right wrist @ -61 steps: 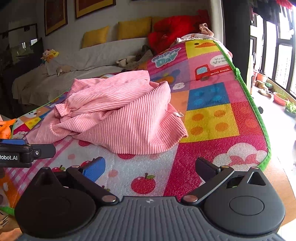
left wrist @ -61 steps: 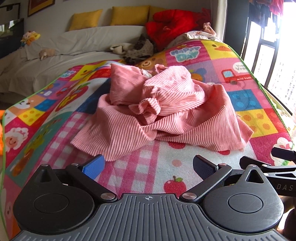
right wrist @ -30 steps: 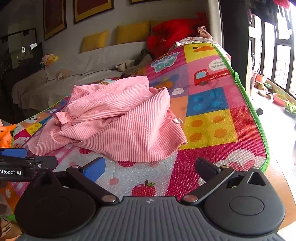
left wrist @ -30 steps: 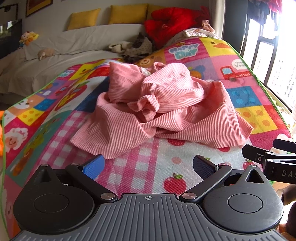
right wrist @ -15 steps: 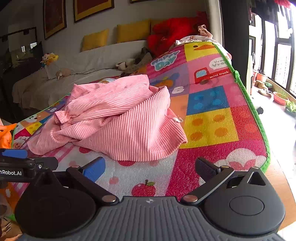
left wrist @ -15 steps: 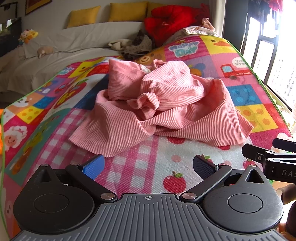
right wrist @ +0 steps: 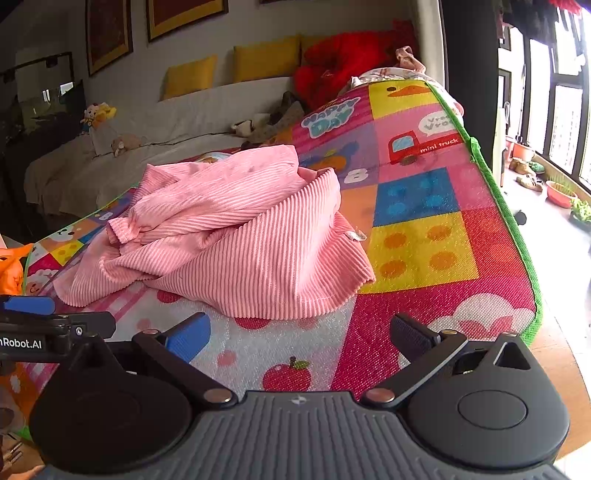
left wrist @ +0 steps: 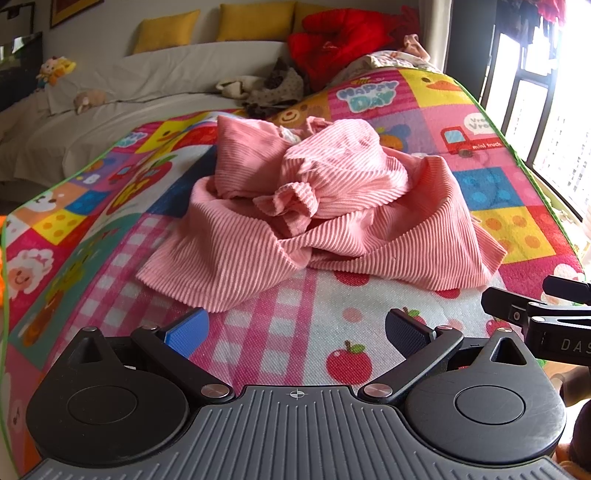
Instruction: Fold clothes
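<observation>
Left tongs point(left wrist: 295, 328) spread wide, nothing between the blue pad and the black pad, hovering low over the checked, apple-printed patch of the play mat point(left wrist: 288, 350). Right tongs point(right wrist: 299, 332) likewise gaping and empty, above the near edge of the same mat where white apple print meets red. Each pair visible at the edge of the other's view: right tongs at the far right of the left wrist view, left tongs at the far left of the right wrist view.

Just ahead of both, apart from the pads: a pink ribbed garment point(left wrist: 317, 218), crumpled in a heap on the mat, a ruffled cuff bunched on top, hem spilling toward the tongs. From the right wrist view, same garment point(right wrist: 236, 236) mounded left of centre, a small tag at its right edge.

Beyond: sofa under a pale cover point(left wrist: 155, 81), yellow cushions point(left wrist: 166, 26), a red bundle point(left wrist: 336, 40), windows point(right wrist: 554, 110) at right.
</observation>
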Available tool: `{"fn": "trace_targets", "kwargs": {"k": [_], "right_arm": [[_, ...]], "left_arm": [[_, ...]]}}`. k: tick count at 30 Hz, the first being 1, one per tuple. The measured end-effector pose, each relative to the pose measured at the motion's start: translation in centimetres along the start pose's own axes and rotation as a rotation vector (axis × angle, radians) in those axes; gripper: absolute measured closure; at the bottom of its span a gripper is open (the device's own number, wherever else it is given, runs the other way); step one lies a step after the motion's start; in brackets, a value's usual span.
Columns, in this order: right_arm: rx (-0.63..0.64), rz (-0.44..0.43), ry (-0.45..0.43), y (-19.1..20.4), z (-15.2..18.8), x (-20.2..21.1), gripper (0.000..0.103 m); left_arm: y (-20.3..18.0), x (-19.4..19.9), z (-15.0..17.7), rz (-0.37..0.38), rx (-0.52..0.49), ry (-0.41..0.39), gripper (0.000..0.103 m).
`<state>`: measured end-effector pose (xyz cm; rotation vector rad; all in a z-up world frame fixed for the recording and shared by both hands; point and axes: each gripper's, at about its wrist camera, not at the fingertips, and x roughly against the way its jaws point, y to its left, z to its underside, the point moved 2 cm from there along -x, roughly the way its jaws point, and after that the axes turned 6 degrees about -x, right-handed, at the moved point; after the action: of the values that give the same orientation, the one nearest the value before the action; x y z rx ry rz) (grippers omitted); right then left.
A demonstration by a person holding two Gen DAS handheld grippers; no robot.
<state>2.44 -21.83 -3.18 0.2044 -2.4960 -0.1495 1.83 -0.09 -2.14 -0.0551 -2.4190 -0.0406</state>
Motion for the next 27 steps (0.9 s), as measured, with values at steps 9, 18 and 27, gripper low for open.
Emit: {"fn": "trace_targets", "kwargs": {"k": [9, 18, 27], "right_arm": [[0.003, 0.000, 0.013, 0.0, 0.1, -0.4, 0.000], [-0.005, -0.071, 0.025, -0.5, -2.3, -1.3, 0.000], [-0.282, -0.175, 0.184, -4.3, -7.4, -8.9, 0.000]], "left_arm": [[0.1, -0.3, 0.0, -0.005, 0.000, 0.009, 0.000], [1.1, -0.7, -2.4, 0.149, -0.002, 0.004, 0.000], [6.5, -6.4, -10.3, 0.224, 0.077, -0.070, 0.000]]}}
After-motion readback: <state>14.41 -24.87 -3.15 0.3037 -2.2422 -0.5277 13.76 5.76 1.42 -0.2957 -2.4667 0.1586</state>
